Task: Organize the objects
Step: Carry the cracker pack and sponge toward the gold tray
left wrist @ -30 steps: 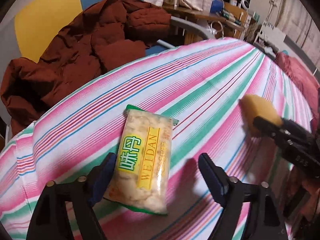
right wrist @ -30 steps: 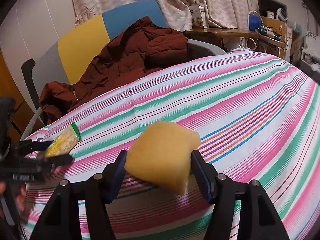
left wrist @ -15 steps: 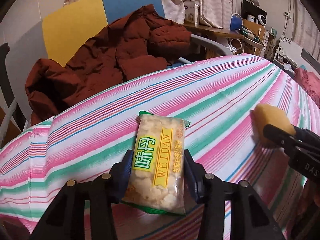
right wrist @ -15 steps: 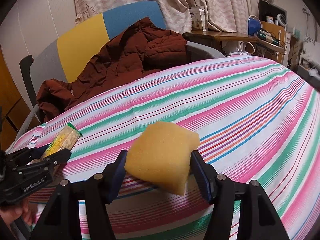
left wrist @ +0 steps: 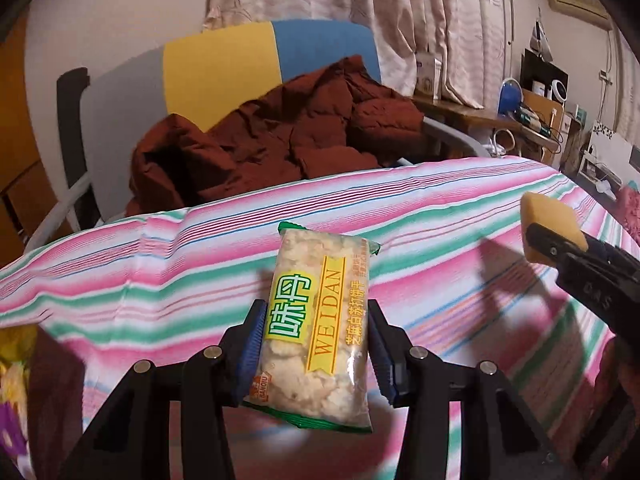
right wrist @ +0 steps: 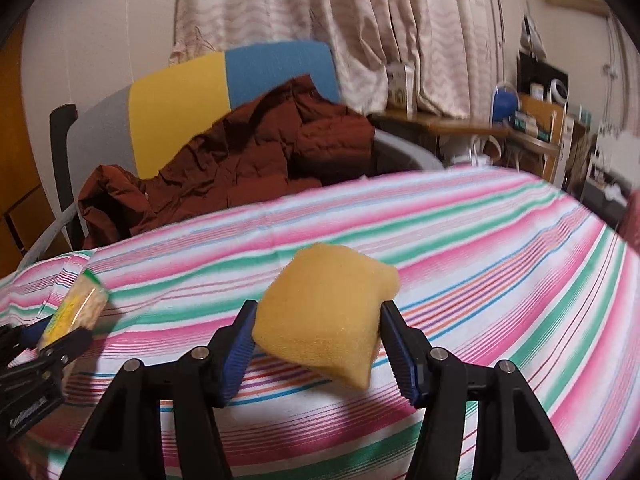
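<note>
A second earlier the left gripper (left wrist: 316, 354) stood with its jaws wide about the snack packet (left wrist: 316, 320), which lay flat on the striped tabletop (left wrist: 460, 216); now the packet is clamped between the blue pads and is carried clear of the cloth, its shadow thrown on the stripes below. The yellow sponge (right wrist: 326, 316) was already gripped by the right gripper (right wrist: 318, 348) then and is gripped now; its jaws are closing slightly, the sponge being squeezed between the pads. Both views have tipped upward since, so that more of the curtain (left wrist: 320, 4) and wall is seen.

In the left wrist view the printed face of the packet is read, with the word WEIDAN on a yellow band and a green sealed edge at each end; the sponge is seen only at the right margin, side on, with one black finger across it. A patch of yellow and purple at the lower left corner cannot be identified. In the right wrist view the sponge's broad face is shown, and the packet appears small and blurred at the far left, held in the other gripper.

The near left corner of the tabletop lies beneath the packet, with a dark drop beside it. Behind the far edge a chair (right wrist: 176, 92) bearing a crumpled rust-brown jacket (right wrist: 248, 156) stands close. The whole striped surface to the right is unoccupied.
</note>
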The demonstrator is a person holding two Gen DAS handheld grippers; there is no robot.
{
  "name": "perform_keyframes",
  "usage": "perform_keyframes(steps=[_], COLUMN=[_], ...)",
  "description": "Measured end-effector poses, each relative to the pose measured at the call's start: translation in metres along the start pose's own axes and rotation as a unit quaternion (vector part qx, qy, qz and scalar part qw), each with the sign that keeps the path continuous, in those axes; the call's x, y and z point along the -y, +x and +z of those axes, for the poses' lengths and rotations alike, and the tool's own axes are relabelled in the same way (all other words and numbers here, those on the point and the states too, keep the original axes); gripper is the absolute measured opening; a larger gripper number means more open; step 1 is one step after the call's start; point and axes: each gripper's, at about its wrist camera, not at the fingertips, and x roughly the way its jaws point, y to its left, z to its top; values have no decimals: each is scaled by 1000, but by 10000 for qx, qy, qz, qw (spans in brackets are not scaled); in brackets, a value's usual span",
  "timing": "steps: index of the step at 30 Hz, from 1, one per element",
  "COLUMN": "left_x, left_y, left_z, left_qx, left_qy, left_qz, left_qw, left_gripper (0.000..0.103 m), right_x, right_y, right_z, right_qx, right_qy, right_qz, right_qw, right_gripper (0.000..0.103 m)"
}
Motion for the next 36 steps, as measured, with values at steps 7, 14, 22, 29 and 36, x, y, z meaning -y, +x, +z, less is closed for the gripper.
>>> perform_keyframes(steps=[7, 14, 22, 29, 36], left_x=[-5, -11, -42, -113, -195], left_y=[-21, -58, -143, -196, -220], left_z=[-16, -26, -58, -73, -97], left_qx=[135, 242, 570, 770, 704], left_qy=[-25, -160, -905, -1603, -2263], left_qz=[-54, -300, -620, -269, 195], left_qw=[9999, 9991, 9923, 9837, 9713], left_gripper=[48, 48, 48, 48, 48], right_x=[-6, -17, -40, -53, -63], right_y=[-42, -70, -75, -79, -81], right_z=[-15, -46, -49, -50, -52], right_qx=[-216, -358, -150, -29, 22], right_qy=[211, 259, -295, -666, -886], right_qz=[290, 330, 149, 84, 10], right_qw=[9991, 9985, 9993, 9977, 9961], right_gripper=[60, 60, 61, 61, 61])
